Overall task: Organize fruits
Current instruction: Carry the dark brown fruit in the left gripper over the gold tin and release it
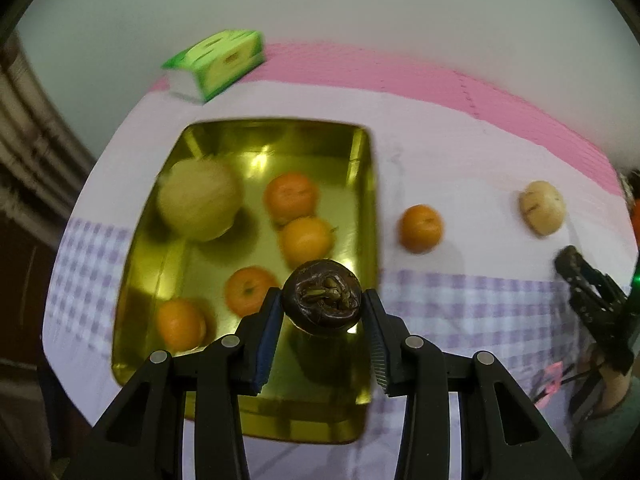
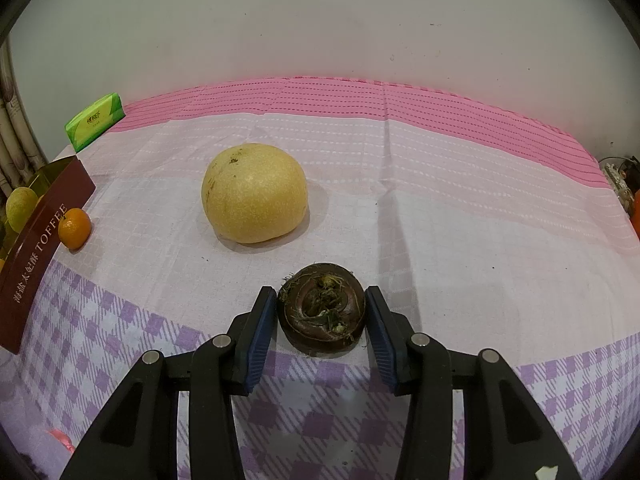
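Observation:
My left gripper (image 1: pixel 322 305) is shut on a dark brown water chestnut (image 1: pixel 322 298) and holds it above the near right part of the gold tin (image 1: pixel 362 208). The tin holds a yellow pear (image 1: pixel 198 204) and several tangerines (image 1: pixel 290 197). One tangerine (image 1: pixel 421 228) and a second pear (image 1: pixel 542 208) lie on the cloth to the tin's right. In the right wrist view my right gripper (image 2: pixel 321 312) is open around a second water chestnut (image 2: pixel 322 309) that rests on the cloth; small gaps show at both pads. The pear (image 2: pixel 254 193) lies beyond it.
A green tissue pack (image 1: pixel 218 63) lies at the table's far left; it also shows in the right wrist view (image 2: pixel 94 121). The tin's brown "TOFFEE" side (image 2: pixel 40 252) stands at the left, with the loose tangerine (image 2: pixel 74 228) beside it. The wall runs behind the table.

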Demonstrator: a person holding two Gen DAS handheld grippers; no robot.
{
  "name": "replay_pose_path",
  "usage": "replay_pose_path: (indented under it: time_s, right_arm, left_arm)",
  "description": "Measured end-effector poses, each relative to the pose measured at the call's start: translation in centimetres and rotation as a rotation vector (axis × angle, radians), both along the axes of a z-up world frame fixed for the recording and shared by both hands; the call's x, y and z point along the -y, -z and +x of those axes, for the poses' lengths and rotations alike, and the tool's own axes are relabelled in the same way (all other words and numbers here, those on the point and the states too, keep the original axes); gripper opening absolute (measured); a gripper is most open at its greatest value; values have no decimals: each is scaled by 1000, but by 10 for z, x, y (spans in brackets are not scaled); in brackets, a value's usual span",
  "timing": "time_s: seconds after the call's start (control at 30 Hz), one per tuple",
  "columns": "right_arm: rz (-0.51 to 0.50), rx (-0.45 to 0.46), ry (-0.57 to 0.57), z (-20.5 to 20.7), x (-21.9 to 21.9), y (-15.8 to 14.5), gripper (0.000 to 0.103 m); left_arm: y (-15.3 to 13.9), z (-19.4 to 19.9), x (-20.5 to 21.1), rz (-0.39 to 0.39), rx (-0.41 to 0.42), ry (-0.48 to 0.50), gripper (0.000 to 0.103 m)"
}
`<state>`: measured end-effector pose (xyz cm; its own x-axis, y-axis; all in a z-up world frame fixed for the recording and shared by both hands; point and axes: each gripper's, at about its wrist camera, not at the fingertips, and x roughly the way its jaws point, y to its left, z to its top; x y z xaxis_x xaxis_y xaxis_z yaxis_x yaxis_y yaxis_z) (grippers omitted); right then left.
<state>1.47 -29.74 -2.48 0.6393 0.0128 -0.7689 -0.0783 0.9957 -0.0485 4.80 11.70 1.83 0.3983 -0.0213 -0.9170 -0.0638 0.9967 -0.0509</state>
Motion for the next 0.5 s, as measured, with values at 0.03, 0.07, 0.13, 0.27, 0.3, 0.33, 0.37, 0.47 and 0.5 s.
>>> replay_pose_path:
  time_s: [0.03, 0.07, 0.13, 0.27, 0.3, 0.33, 0.37, 0.47, 0.5]
  right_arm:
    - [0, 0, 0, 1, -2, 0, 43]
    - [0, 0, 0, 2, -7, 2, 43]
    - [1, 0, 0, 4, -11, 3, 43]
    - [1, 1, 0, 8, -20, 5, 43]
    - [2, 1, 0, 8, -23, 6, 43]
    - [2, 1, 0, 9, -24, 6, 43]
    - [2, 1, 0, 9, -24, 6, 43]
    - [2, 1, 0, 10, -26, 6, 43]
    - [2, 1, 0, 10, -28, 7, 43]
  left_arm:
    - [2, -2, -4, 3, -3, -10, 41]
    - [4, -3, -8, 5, -8, -20, 41]
    - [8, -6, -17, 6, -18, -40, 41]
    - [14, -10, -27, 4, -37, -64, 41]
    - [17, -12, -28, 2, -42, -68, 41]
    - [18, -13, -30, 4, -47, -72, 41]
    - [20, -13, -31, 5, -53, -77, 41]
    - [27, -17, -36, 3, -73, -88, 41]
    - [29, -18, -37, 2, -80, -92, 41]
